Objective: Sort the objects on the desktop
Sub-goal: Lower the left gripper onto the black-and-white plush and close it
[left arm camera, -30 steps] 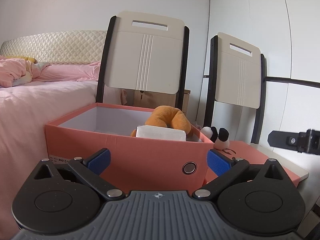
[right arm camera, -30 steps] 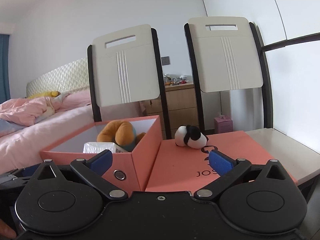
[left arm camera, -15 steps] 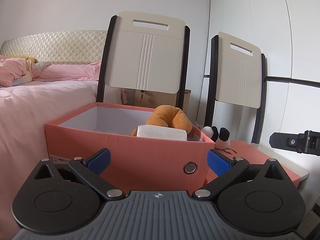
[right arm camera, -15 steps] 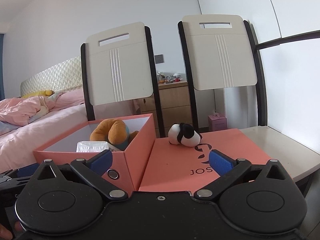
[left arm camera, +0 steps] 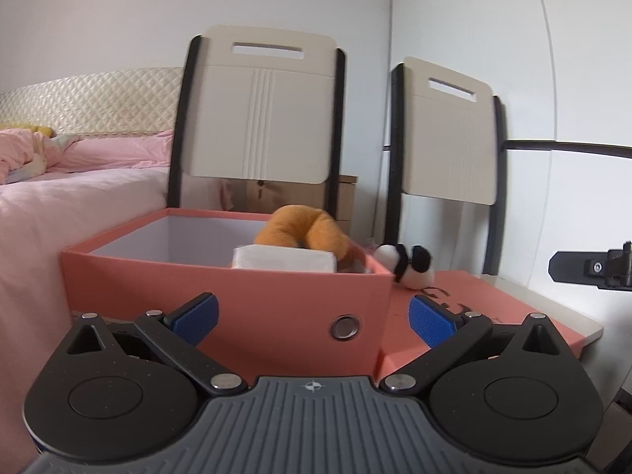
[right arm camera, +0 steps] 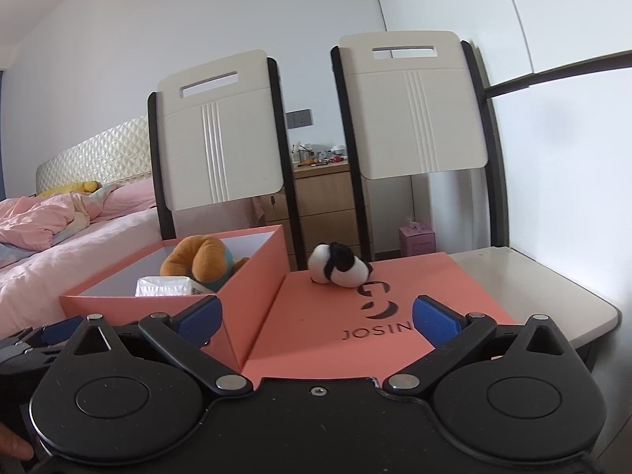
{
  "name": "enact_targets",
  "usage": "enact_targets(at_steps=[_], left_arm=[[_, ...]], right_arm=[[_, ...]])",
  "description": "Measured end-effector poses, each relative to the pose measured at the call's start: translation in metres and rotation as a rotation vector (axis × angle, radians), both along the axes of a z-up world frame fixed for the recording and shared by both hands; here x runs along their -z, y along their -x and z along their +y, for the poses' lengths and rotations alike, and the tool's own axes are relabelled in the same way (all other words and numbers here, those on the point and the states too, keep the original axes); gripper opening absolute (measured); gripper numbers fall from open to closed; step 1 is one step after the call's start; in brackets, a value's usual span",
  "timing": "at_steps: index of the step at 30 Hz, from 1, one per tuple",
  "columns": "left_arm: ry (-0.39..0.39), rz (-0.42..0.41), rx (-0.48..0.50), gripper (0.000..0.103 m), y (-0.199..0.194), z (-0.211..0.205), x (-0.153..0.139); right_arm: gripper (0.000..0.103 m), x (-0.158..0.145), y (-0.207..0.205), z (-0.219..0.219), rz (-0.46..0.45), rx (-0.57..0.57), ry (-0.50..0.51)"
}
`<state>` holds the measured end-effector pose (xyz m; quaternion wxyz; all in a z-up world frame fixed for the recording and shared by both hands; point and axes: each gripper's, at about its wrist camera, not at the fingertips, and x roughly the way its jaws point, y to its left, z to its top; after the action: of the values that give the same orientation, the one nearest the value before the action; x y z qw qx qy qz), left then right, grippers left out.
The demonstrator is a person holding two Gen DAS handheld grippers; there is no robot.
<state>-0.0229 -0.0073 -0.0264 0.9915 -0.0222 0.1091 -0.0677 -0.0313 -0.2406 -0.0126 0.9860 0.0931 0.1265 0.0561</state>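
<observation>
An open salmon box holds an orange plush toy and a white tissue pack. Its flat lid lies to the right, with a small black-and-white panda plush on its far part. My left gripper stands open and empty in front of the box's near wall. My right gripper is open and empty over the lid's near end, short of the panda. The right gripper's finger shows at the left view's right edge.
Two white chairs with black frames stand right behind the box and lid. A bed with pink bedding lies to the left. A wooden dresser is behind the chairs. The white tabletop ends at the right.
Both grippers have shifted slightly; in the right wrist view the box, lid and panda slid leftward and the lid looks nearer. Both stay open and empty.
</observation>
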Motion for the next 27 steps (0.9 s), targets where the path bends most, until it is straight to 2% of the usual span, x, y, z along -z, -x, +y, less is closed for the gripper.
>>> enact_targets(at_steps=[6, 12, 15, 18, 21, 27], left_arm=[[-0.003, -0.001, 0.040, 0.103, -0.006, -0.028, -0.003], [-0.005, 0.020, 0.122, 0.103, -0.017, -0.079, -0.003], [-0.025, 0.004, 0.161, 0.103, -0.027, -0.107, -0.003], [-0.070, 0.008, 0.126, 0.103, -0.047, -0.136, -0.004], [-0.073, 0.013, 0.099, 0.103, -0.076, -0.156, -0.006], [-0.130, -0.035, 0.032, 0.103, -0.139, -0.196, -0.003]], right_arm=[[0.102, 0.005, 0.014, -0.032, 0.001, 0.032, -0.020], [0.102, 0.010, 0.026, -0.068, -0.004, 0.076, -0.071], [0.102, 0.014, 0.032, -0.083, 0.001, 0.092, -0.092], [0.102, 0.018, 0.037, -0.097, 0.005, 0.109, -0.112], [0.102, 0.023, 0.040, -0.108, 0.018, 0.118, -0.132], [0.102, 0.031, 0.040, -0.116, 0.065, 0.114, -0.117]])
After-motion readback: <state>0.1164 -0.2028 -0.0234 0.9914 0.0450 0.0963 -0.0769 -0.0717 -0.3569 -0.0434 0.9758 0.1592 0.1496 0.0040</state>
